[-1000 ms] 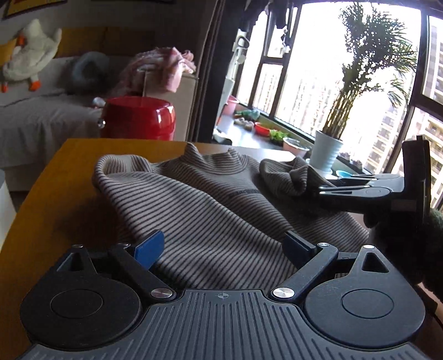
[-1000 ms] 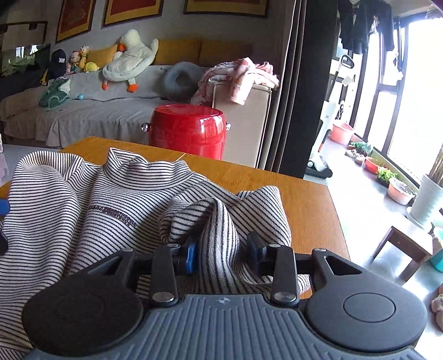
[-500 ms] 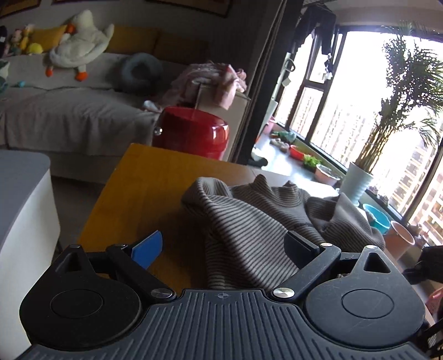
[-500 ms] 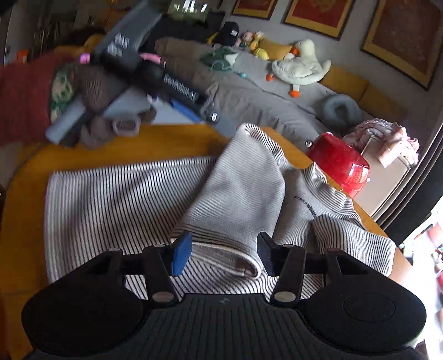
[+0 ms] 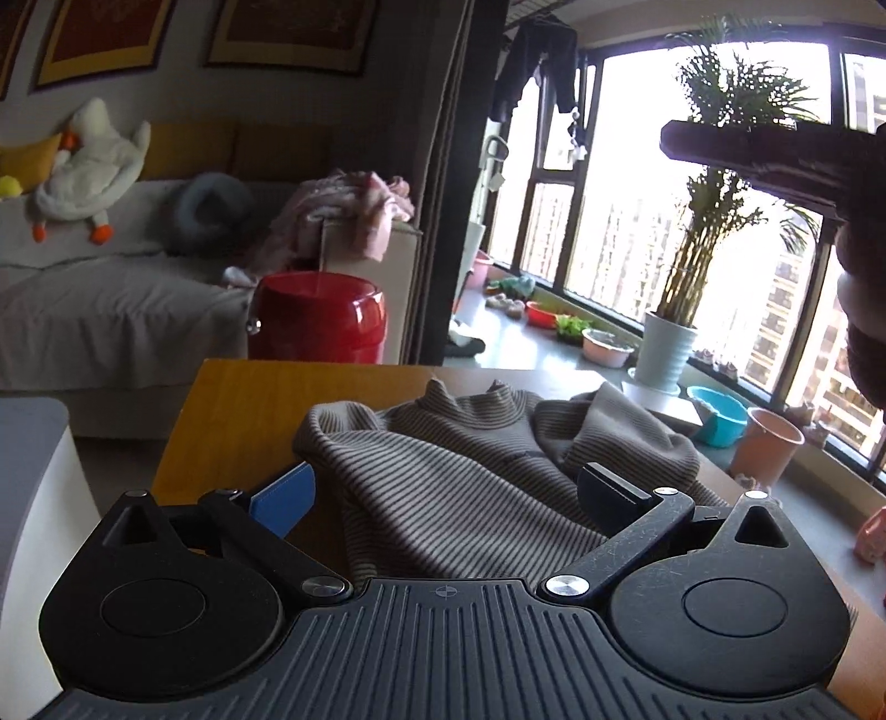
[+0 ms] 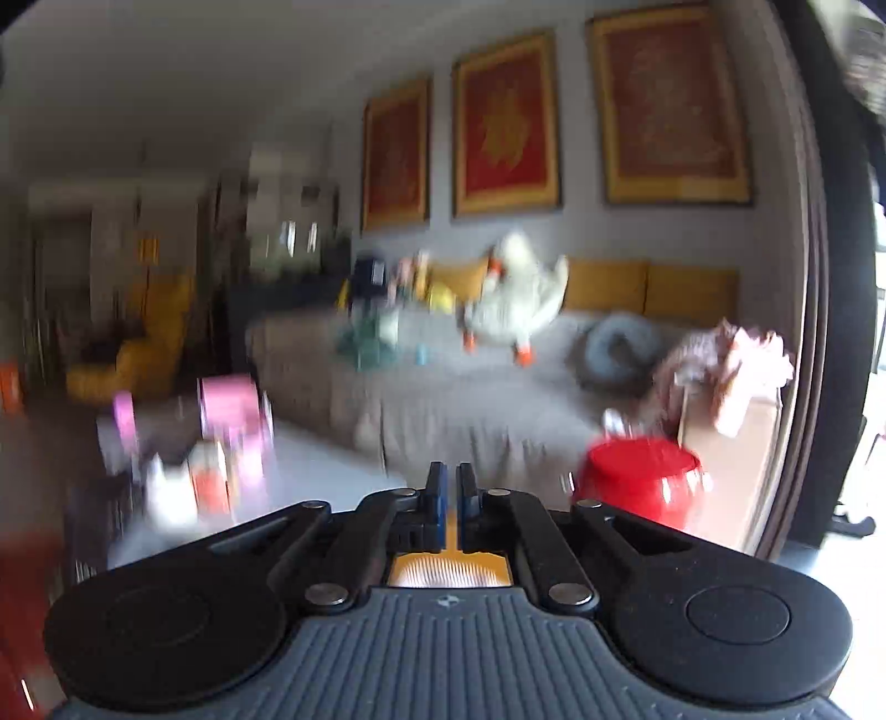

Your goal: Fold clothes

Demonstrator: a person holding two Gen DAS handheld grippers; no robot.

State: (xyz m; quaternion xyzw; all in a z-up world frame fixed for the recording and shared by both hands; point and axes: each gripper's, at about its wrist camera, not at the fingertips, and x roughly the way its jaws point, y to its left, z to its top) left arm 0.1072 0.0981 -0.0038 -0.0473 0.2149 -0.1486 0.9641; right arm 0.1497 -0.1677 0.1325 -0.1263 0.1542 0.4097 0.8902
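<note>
Both views partial: left gripper [image 5: 446, 493] jaws wide over sweater [image 5: 487, 471]; right gripper [image 6: 451, 490] jaws nearly closed, blurred

At the left of my left view a grey-covered sofa [image 5: 99, 299] carries a plush goose [image 5: 88, 171], with framed pictures [image 5: 288, 33] above. A red stool [image 5: 315, 318] stands centre frame beyond the wooden table [image 5: 243, 410]. Bright windows [image 5: 626, 166] fill the right, behind a potted plant [image 5: 698, 221].
</note>
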